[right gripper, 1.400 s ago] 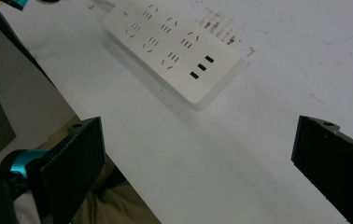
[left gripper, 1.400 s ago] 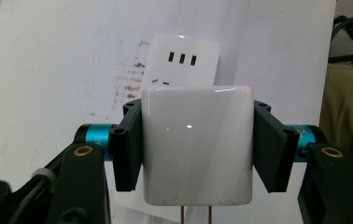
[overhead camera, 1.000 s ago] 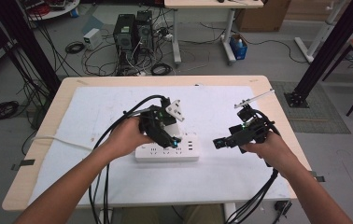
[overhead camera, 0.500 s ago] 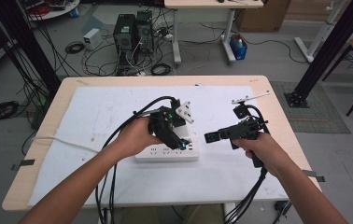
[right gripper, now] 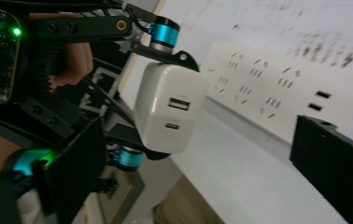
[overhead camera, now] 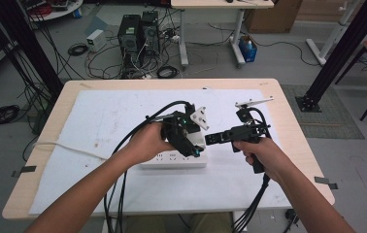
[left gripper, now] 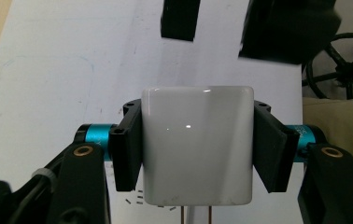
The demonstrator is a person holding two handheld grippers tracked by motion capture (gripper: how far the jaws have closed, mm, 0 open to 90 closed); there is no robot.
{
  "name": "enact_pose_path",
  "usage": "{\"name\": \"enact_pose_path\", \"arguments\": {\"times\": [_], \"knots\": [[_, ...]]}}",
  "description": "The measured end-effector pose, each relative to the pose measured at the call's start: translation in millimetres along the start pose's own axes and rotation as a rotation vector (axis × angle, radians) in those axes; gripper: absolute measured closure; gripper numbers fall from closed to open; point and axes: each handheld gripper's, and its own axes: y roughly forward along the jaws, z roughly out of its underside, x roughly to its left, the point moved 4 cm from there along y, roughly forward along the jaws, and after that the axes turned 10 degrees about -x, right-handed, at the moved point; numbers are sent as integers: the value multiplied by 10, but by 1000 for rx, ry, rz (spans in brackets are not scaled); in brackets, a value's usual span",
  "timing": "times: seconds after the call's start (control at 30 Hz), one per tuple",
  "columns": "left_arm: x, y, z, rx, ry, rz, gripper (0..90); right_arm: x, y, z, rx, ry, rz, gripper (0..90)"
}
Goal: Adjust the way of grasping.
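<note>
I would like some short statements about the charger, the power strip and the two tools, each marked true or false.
1. The left tool is shut on the white charger. True.
2. The charger is plugged into the power strip. False: the right gripper view shows it held clear of the strip.
3. The right tool grips the charger. False: its jaws stand open, apart from it.
4. The charger has two ports on one face. True.
5. The strip lies on the bare floor. False: it lies on the white sheet on the table.
</note>
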Motion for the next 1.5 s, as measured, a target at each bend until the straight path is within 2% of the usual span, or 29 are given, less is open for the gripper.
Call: {"name": "enact_pose_path", "arguments": {"times": [0.47, 0.53, 0.6, 0.87, 0.93, 1.2, 1.5], "knots": [[-26, 22, -28, -11, 14, 5, 426, -16, 208, 0, 10, 95, -70, 65], [-27, 24, -32, -14, 18, 7, 426, -18, 221, 1, 6, 108, -80, 136], [-35, 28, -35, -13, 19, 11, 426, -16, 233, 1, -2, 125, -110, 151], [-36, 31, -32, -11, 23, 9, 426, -45, 269, 11, 9, 153, -122, 216], [-32, 33, -35, -12, 25, 10, 426, -33, 270, 13, 12, 156, -142, 296], [-51, 55, -51, -21, 29, 11, 425, -47, 258, 9, 23, 198, -161, 411], [-71, 63, -73, -33, 40, 11, 425, -57, 275, 39, 49, 240, -179, 474]]}}
